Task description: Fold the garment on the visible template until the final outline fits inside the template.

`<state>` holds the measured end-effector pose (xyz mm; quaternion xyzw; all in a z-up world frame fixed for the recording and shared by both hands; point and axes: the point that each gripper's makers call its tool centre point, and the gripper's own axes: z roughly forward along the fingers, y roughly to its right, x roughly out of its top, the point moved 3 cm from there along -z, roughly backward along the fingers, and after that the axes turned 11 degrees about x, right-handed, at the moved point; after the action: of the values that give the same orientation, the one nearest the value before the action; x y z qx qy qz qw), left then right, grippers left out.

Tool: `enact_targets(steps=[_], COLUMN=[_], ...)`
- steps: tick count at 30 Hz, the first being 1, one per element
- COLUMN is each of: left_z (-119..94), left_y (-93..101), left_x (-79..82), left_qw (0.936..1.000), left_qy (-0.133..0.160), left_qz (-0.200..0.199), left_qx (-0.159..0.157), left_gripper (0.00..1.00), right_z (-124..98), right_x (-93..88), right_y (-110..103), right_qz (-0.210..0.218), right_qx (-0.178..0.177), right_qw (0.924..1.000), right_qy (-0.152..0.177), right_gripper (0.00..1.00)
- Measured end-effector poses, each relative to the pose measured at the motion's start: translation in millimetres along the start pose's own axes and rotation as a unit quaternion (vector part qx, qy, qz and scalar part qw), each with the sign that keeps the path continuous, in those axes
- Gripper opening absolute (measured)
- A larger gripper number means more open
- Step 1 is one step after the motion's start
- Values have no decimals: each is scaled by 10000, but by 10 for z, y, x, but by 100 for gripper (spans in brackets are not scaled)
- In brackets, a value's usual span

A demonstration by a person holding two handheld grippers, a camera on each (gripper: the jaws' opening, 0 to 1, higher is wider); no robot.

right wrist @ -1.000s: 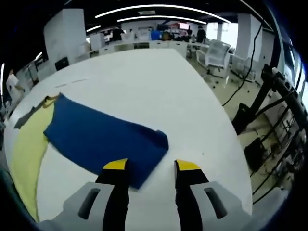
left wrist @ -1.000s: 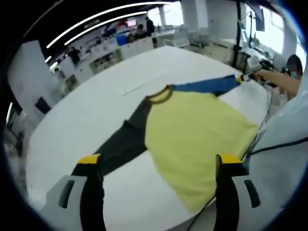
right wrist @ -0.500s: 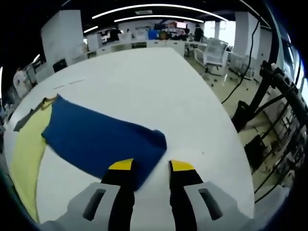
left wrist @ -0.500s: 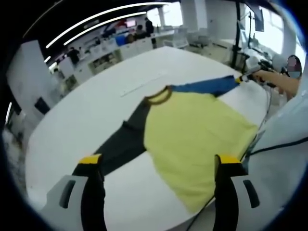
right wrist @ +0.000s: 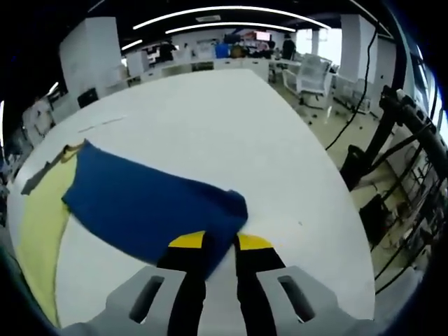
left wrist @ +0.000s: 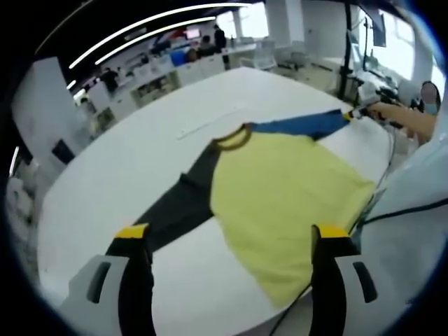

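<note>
I judge the fold barely begun. The shirt [left wrist: 287, 196] lies spread flat on the white bench [left wrist: 140, 161], body and both sleeves still laid out, so every fold is yet to be made. I can't pick out the template's outline under it; a faint pale line on the bench beyond the collar may be a mark, but I can't tell.

My right gripper [right wrist: 212, 243] has its jaws nearly together over the cuff end of the blue sleeve [right wrist: 147, 206]; cloth sits between the yellow tips, so I take it as pinched. In the left gripper view I see that same gripper [left wrist: 360, 112] at the sleeve's far tip. My left gripper [left wrist: 234, 231] hangs with jaws wide apart and nothing in them, above the near edge of the bench, the dark sleeve [left wrist: 178, 210] ahead of one jaw and the hem ahead of the other.

The shirt is soft knit: a pale yellow body, one blue sleeve, one charcoal sleeve, a mustard ribbed collar [left wrist: 233, 138]. It lies mostly smooth, with slight rumpling at the blue cuff. The bench top is matt, plain and rounded at its edge.
</note>
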<state>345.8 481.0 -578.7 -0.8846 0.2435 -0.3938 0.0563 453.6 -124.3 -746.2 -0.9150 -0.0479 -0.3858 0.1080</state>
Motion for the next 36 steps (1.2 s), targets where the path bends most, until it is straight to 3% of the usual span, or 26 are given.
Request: enact_targets(steps=[6,25,26,36], left_z=[-27,-89,-91,-125], left_y=[19,52,57,66], left_x=[6,-63,-59,18], left_qw=[10000,10000,10000,9997], left_qy=[30,-45,-51,-43], left_qz=[46,69,75,254], left_qx=[-1,13,6,-25], left_gripper=[91,91,92,91], right_z=[-26,22,18,-25], right_x=[-19,-10,-10,1], right_y=[-82,6,18,1], right_qz=[0,72,45,-3], right_qx=[6,9,-30,-42], right_qw=[10000,10000,10000,10000], right_qy=[-2,41,26,30], right_gripper=[14,6,2,2])
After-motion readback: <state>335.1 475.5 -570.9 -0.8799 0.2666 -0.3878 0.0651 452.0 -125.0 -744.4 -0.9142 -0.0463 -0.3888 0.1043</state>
